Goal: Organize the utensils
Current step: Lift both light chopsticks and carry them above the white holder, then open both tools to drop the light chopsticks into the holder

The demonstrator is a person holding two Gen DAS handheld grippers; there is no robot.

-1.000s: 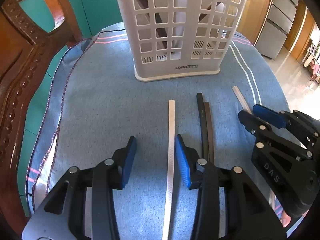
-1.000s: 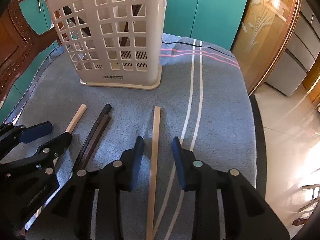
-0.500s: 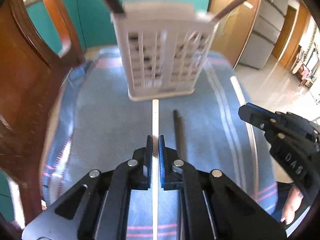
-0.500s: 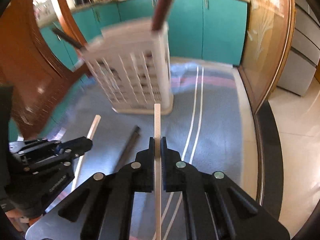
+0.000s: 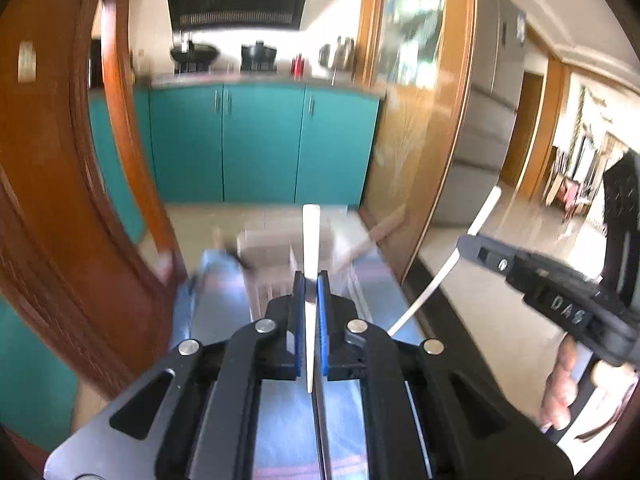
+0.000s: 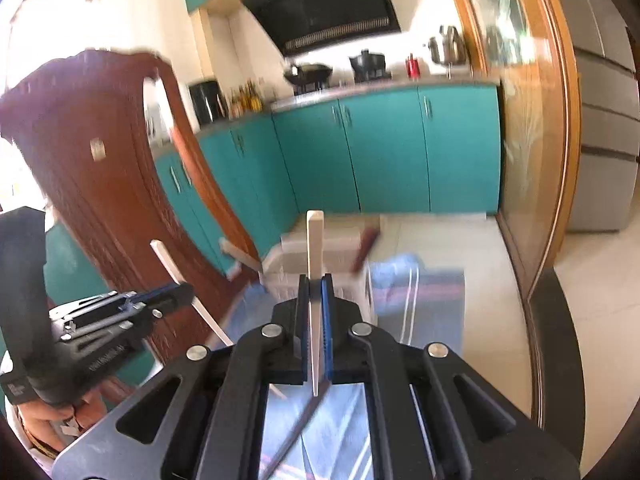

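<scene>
My left gripper (image 5: 311, 280) is shut on a white chopstick (image 5: 310, 236) and holds it raised, tip pointing forward over the white utensil basket (image 5: 272, 252), which is blurred and low in view. My right gripper (image 6: 316, 280) is shut on a pale wooden chopstick (image 6: 314, 240), also lifted above the basket (image 6: 340, 248). The right gripper with its stick (image 5: 480, 216) shows at the right of the left wrist view. The left gripper with its stick (image 6: 168, 260) shows at the left of the right wrist view. A dark chopstick pair (image 6: 296, 432) lies on the blue cloth below.
The blue striped cloth (image 6: 416, 296) covers the table. A carved wooden chair back (image 5: 60, 200) stands at the left. Other sticks (image 6: 366, 248) lean out of the basket. Teal cabinets (image 5: 260, 140) and a wooden glass door frame (image 5: 452, 120) lie beyond.
Both grippers closed on their chopsticks on the cloth, then lifted them well above the table and tilted up, so the basket now sits low in both views.
</scene>
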